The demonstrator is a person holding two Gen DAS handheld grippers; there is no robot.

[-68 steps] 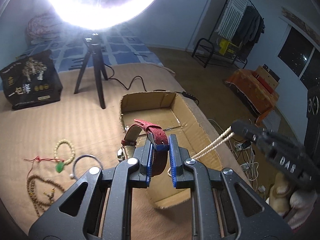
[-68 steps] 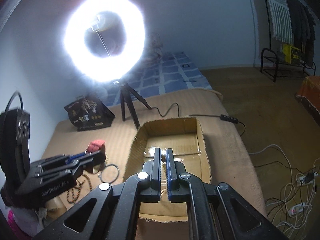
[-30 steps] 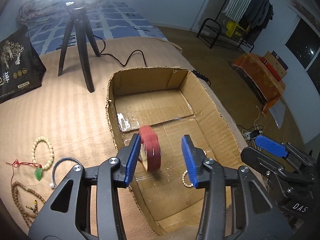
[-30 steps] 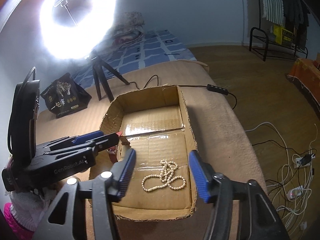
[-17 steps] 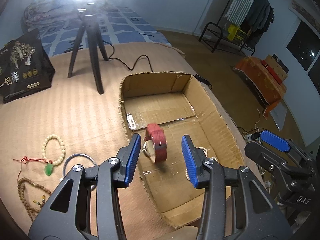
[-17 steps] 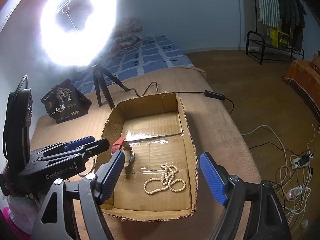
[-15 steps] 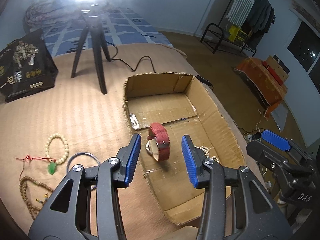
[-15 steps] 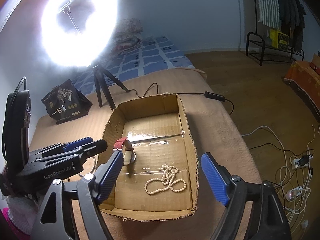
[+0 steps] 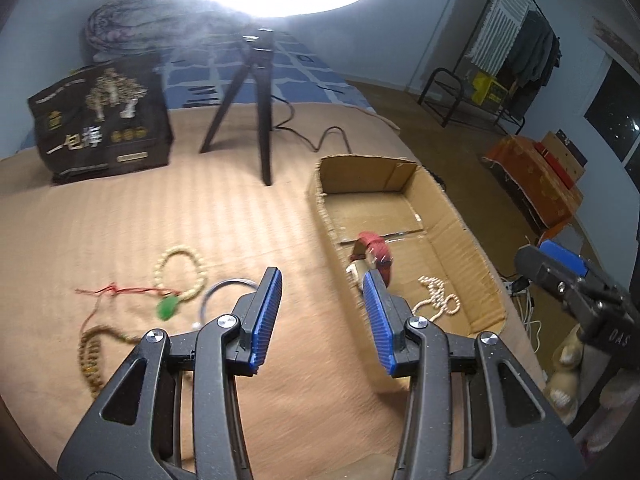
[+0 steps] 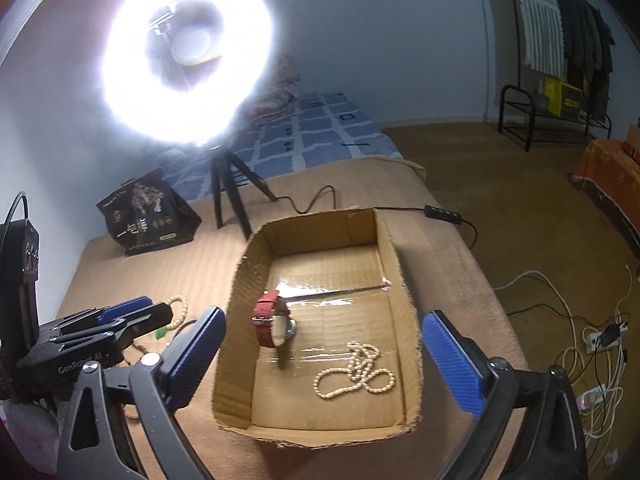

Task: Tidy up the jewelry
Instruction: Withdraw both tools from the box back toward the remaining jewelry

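An open cardboard box (image 10: 404, 292) (image 9: 452, 208) lies on the tan bed cover. Inside it stand a red-strapped watch (image 10: 272, 322) (image 9: 374, 252) and a pearl necklace (image 10: 356, 370) (image 9: 436, 298). My left gripper (image 9: 322, 308) is open and empty, over the cover just left of the box. My right gripper (image 10: 324, 356) is wide open and empty above the box's near end. Left of the box lie a cream bead bracelet (image 9: 182, 266), a green pendant on a red cord (image 9: 167, 307), a thin bangle (image 9: 224, 288) and a brown bead string (image 9: 94, 354).
A ring light on a black tripod (image 9: 256, 100) (image 10: 228, 184) stands behind the box, its cable (image 10: 444, 212) trailing right. A black printed bag (image 9: 100, 128) (image 10: 148, 216) sits at the back left. The bed edge drops to the floor with cables (image 10: 592, 344) on the right.
Both grippers opened: the left let go of the watch and the right let go of the pearl necklace into the box. The left gripper then swung left toward the loose jewelry.
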